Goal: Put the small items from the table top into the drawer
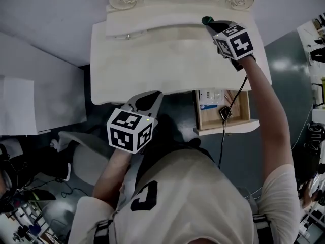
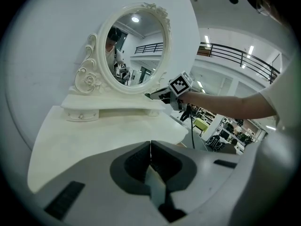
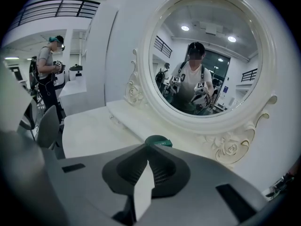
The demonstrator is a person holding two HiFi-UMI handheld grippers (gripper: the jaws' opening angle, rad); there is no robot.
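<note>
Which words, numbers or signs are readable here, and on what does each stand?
"J": a J-like black mark on the person's white shirt, partly folded, so uncertain.
White print on the label of the small dark green round item: too small to read.
Print on the blue-and-white packet in the open wooden drawer: blurred, unreadable.

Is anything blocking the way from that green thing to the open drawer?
Nothing visible does. The right gripper pinches the small green round item above the white tabletop; only its own black cable hangs over the open wooden drawer.
</note>
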